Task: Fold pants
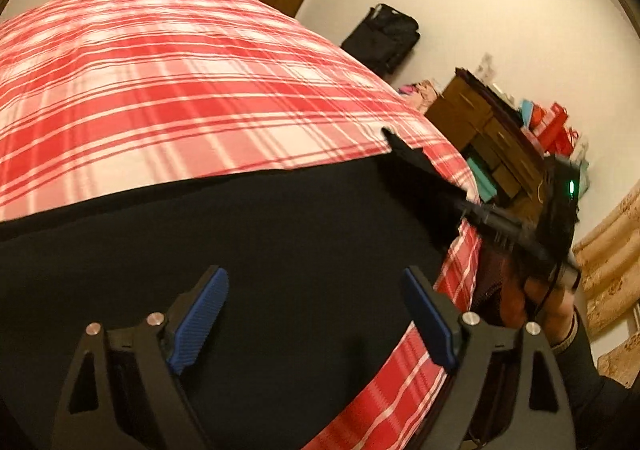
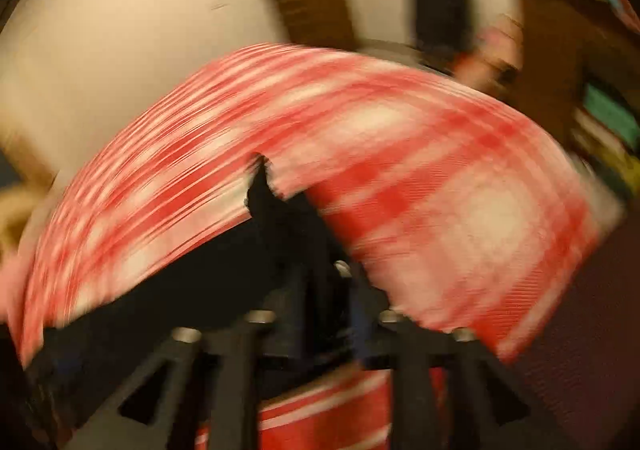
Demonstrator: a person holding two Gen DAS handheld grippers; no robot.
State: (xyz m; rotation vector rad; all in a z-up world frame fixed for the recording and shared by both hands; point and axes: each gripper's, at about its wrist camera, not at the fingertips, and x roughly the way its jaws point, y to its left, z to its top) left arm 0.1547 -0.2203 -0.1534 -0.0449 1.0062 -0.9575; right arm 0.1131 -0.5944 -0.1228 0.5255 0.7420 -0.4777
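The left gripper [image 1: 316, 314] is hovering over the black pants [image 1: 224, 250] with its jaws spread wide, the blue-padded fingers [image 1: 200, 318] well apart and clamping nothing; whether the pads are brushing the fabric below cannot be told.

The pants are lying spread across the near part of the bed, on the red-and-white plaid bedspread [image 1: 180, 82], reaching toward the bed's right edge.

The right gripper [image 1: 404, 154] is showing in the left wrist view at the far right corner of the dark fabric, close to the bed's right edge, with the person's right hand [image 1: 536, 290] behind it. In its own, heavily blurred view the right gripper [image 2: 320, 274] is standing with its fingers drawn close together, and a peak of the black pants [image 2: 264, 194] is rising out from between them, so it is pinching the cloth there.

Beyond the bed's right edge, a brown dresser [image 1: 488, 130] and a black bag [image 1: 384, 38] are standing against the pale wall.
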